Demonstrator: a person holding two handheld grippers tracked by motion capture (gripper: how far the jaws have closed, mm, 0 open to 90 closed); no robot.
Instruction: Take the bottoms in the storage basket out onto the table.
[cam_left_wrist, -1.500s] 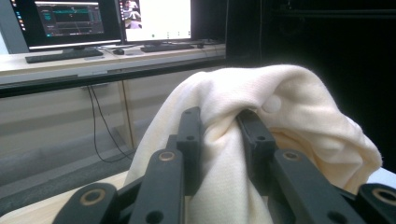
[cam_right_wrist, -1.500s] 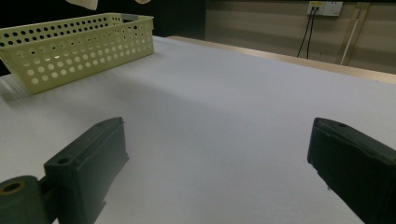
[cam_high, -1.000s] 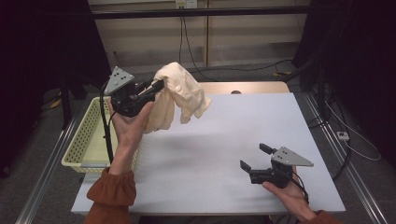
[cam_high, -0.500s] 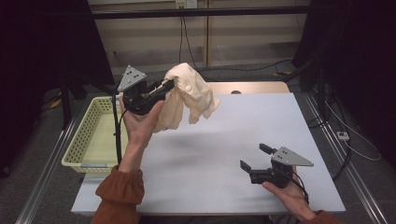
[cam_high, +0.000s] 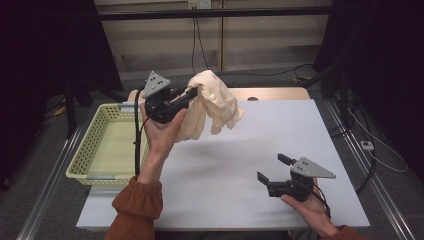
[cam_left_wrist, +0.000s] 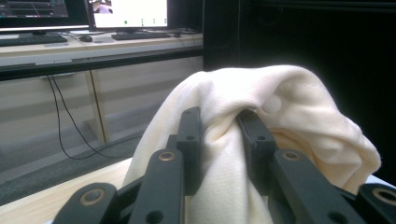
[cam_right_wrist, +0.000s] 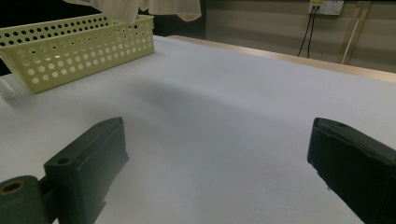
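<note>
A person works at a white counter (cam_high: 235, 165) seen from above. In the upper left of the frame, the left gripper (cam_high: 191, 93) is raised in the air and clamped on a bunched cream cloth (cam_high: 215, 102). The cloth hangs down and to the right of the jaws, its long axis running roughly vertical, its loose end above the counter. A pale yellow perforated basket (cam_high: 90, 150) sits at the left edge, just left of that hand and below it, so the left hand is far nearer to it. At lower right, the right gripper (cam_high: 272, 170) rests low over the counter, jaws spread wide with nothing between them.
</note>
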